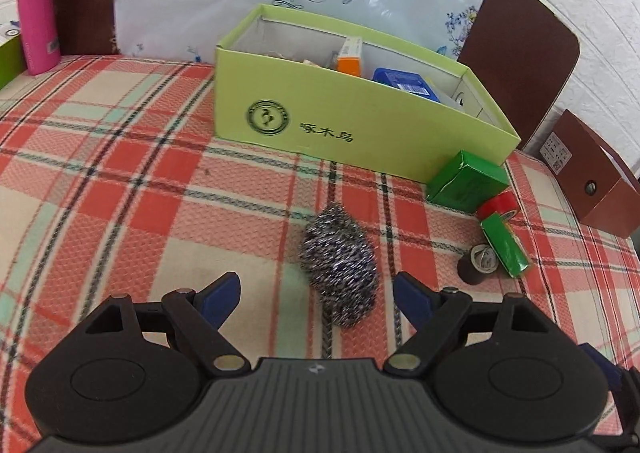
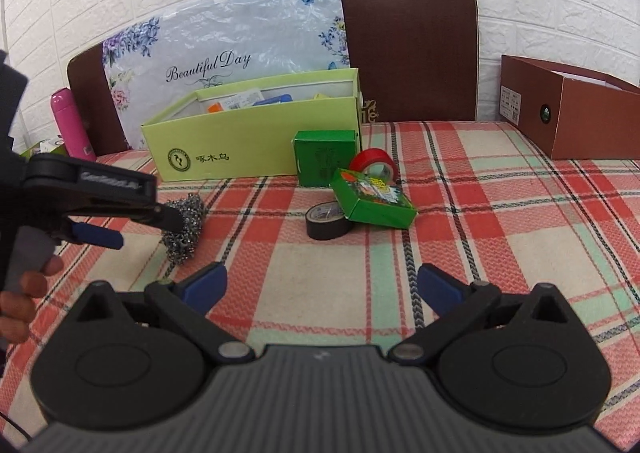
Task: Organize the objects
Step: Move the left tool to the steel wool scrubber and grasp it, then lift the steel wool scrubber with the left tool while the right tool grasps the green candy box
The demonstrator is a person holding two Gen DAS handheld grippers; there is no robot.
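Plaid-cloth desk (image 1: 120,181), white brick wall behind. Left claw (image 1: 316,295) spread wide, steel wool scourer (image 1: 340,269) lying on the cloth between its blue fingertips (image 1: 222,293), no contact visible. Right claw (image 2: 322,287) also wide open, nothing between. Lime green box (image 1: 360,125) behind scourer; small green boxes (image 2: 372,199) and tape rolls (image 2: 326,221) just right.

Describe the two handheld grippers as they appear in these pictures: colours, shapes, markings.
Both match. The left gripper has a ribbed dark-grey body, two round black housings with disc-shaped caps, black link arms on silver pivot pins, and blue finger pads. The right gripper looks identical. Seen from the side in the right wrist view, the left gripper bears pale embossed lettering, too blurred to read.
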